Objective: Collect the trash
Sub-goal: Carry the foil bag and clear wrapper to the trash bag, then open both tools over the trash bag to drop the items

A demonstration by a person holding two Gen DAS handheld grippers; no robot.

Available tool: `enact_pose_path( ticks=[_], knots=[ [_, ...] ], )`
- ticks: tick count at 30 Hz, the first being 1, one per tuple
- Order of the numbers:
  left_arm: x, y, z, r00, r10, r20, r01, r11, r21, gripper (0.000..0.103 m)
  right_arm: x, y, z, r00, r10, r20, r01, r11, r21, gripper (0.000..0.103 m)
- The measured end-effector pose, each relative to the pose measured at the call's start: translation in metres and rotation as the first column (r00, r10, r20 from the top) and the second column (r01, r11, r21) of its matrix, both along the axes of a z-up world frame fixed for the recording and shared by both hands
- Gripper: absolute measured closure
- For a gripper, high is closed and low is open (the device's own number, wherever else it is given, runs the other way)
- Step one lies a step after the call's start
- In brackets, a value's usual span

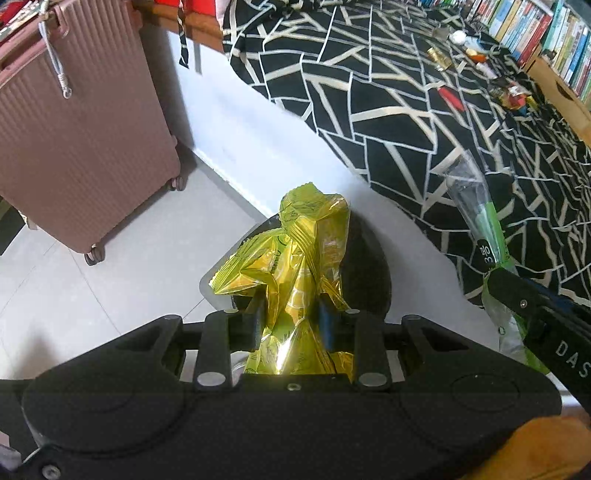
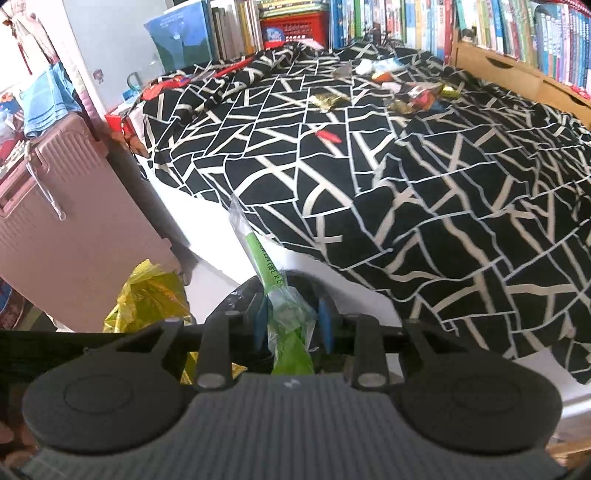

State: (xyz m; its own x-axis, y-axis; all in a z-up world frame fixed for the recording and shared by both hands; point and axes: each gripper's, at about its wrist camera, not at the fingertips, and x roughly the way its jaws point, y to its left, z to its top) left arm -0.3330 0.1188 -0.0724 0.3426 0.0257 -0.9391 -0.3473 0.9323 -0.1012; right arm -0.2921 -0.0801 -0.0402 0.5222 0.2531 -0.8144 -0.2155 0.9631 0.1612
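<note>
My left gripper is shut on a crumpled gold foil wrapper, held just above a dark round bin beside the bed. My right gripper is shut on a green and clear plastic wrapper that sticks up in front of it, over the same bin. The green wrapper and the right gripper's arm also show at the right of the left wrist view. The gold wrapper appears at the lower left of the right wrist view.
A bed with a black and cream patterned cover carries several scattered wrappers near its far side, plus a red one. A pink suitcase stands on the tiled floor to the left. Bookshelves line the far wall.
</note>
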Motion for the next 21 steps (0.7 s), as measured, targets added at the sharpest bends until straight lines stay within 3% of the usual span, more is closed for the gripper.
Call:
enact_pose_path(
  ticks=[15, 21],
  knots=[
    [0.056, 0.028, -0.071, 0.990, -0.088, -0.106, 0.084, 0.996, -0.043, 0.074, 0.050, 0.047, -0.051, 0.993, -0.030, -0.110, 0.029, 0.999, -0.016, 0.067],
    [0.075, 0.033, -0.110, 0.983, -0.115, -0.144, 0.108, 0.993, -0.054, 0.073, 0.067, 0.057, -0.090, 0.988, -0.038, -0.149, 0.032, 0.999, -0.042, 0.067]
  ],
)
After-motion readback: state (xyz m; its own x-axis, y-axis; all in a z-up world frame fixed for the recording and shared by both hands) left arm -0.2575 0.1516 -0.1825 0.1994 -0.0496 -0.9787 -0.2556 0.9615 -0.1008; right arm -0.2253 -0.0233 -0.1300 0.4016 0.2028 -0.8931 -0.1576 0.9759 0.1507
